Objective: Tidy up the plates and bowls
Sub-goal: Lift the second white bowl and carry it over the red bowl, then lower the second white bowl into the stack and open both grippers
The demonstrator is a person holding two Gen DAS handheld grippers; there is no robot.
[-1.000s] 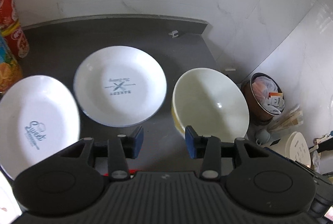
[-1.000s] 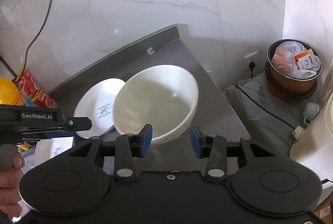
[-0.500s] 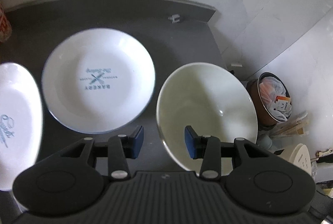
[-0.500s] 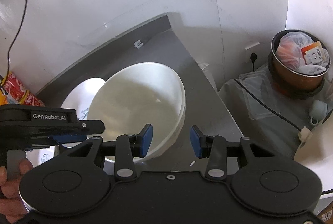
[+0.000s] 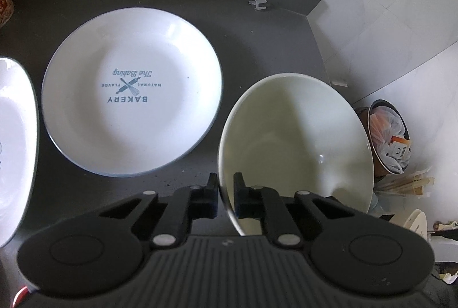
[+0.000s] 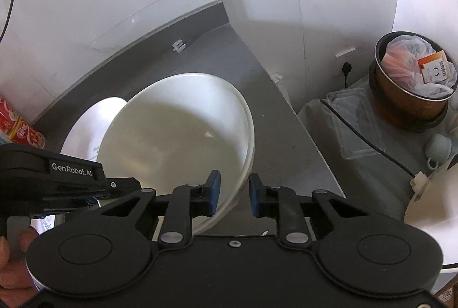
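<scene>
Left tongs [image 5: 226, 195] on bowl [image 5: 294, 142] rim (right apart)

I'm seeing a cream bowl [image 5: 297, 142], a white plate [image 5: 131, 90] showing grey-blue BAKERY lettering, a dark grey counter [image 5: 257, 50], and blue gripper pads [image 6: 214, 192].

Black right tool [image 6: 234, 195], blue pads [image 6: 214, 188], silver screws

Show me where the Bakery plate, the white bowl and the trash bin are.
Bakery plate [image 5: 131, 90], left wrist view, printed centre.
White bowl [image 5: 294, 142], left wrist view, inner wall.
Trash bin [image 6: 400, 99], right wrist view, brown side wall.
</scene>
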